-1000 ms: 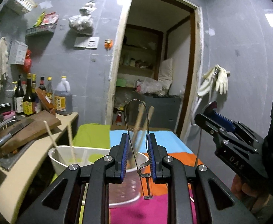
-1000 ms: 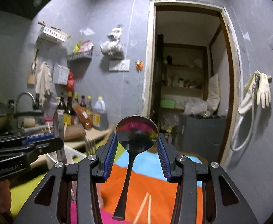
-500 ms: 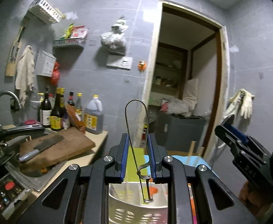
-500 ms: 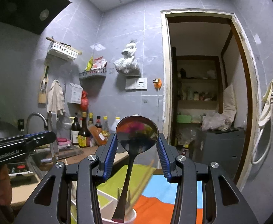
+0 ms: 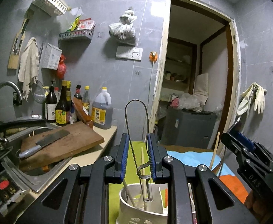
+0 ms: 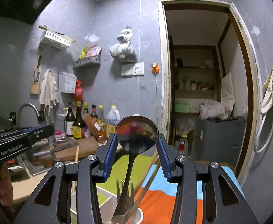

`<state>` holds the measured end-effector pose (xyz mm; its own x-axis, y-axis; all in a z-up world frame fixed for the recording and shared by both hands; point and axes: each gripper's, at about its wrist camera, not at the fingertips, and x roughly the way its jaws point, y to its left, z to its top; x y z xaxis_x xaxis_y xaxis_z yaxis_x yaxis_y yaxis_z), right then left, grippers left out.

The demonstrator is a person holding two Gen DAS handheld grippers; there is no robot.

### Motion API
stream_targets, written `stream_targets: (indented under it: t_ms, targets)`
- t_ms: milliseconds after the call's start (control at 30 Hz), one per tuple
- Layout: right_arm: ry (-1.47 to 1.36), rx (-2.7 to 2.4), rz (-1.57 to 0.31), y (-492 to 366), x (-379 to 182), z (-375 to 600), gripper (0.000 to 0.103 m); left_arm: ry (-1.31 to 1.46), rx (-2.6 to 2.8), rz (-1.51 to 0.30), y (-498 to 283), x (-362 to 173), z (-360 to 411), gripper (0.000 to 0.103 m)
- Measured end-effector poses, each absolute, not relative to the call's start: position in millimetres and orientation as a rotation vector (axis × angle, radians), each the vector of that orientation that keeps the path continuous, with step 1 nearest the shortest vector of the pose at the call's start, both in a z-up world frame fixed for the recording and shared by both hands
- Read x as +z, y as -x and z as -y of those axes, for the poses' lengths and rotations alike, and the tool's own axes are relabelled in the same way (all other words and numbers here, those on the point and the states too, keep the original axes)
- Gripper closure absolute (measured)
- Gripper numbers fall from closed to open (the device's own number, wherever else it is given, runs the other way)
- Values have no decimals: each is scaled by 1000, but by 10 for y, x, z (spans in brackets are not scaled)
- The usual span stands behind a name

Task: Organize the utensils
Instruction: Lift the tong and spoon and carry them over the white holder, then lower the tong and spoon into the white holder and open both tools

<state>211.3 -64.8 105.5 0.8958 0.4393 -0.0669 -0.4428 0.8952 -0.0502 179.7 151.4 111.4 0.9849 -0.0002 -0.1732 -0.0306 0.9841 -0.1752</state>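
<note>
My left gripper [image 5: 137,141] is shut on a thin wire-loop utensil [image 5: 136,102] that stands upright between its blue pads. The utensil's lower end hangs inside a white utensil holder [image 5: 125,201], beside a chopstick [image 5: 143,166]. My right gripper [image 6: 137,147] is shut on the round bowl of a steel spoon [image 6: 137,132], whose handle points down. A fork [image 6: 120,185] and chopsticks [image 6: 147,175] stand in a container under it. Each gripper shows in the other's view: the right gripper [image 5: 231,135] at the right, the left gripper [image 6: 49,129] at the left.
A multicoloured cloth [image 5: 192,156] covers the table below. To the left is a counter with a wooden cutting board [image 5: 76,140], a cleaver [image 5: 43,143], bottles [image 5: 61,110] and a sink with a tap [image 5: 5,87]. An open doorway [image 6: 201,93] is ahead.
Both grippers have travelled sideways over the table, each still holding its utensil. The sink and counter have come into view, and the white holder now lies right under the left gripper.
</note>
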Motion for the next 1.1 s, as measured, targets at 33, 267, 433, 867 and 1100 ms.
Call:
stream_targets:
  t_ms: [33, 267, 433, 867, 1100]
  targets:
    - [64, 455, -61, -2129, 1027, 650, 63, 184, 13, -182, -1822, 1079, -1516, 86]
    - [76, 458, -97, -2186, 917, 634, 63, 193, 16, -223, -1942, 907, -1510, 86]
    - [85, 464, -136, -2225, 808, 630, 62, 181, 8, -250, -1966, 812, -1470, 86]
    - [88, 488, -256, -2268, 547, 645, 62, 206, -30, -360, -2026, 599, -1425, 86]
    - [84, 504, -303, -2267, 469, 665, 61, 223, -64, -383, -1996, 569, -1435, 85]
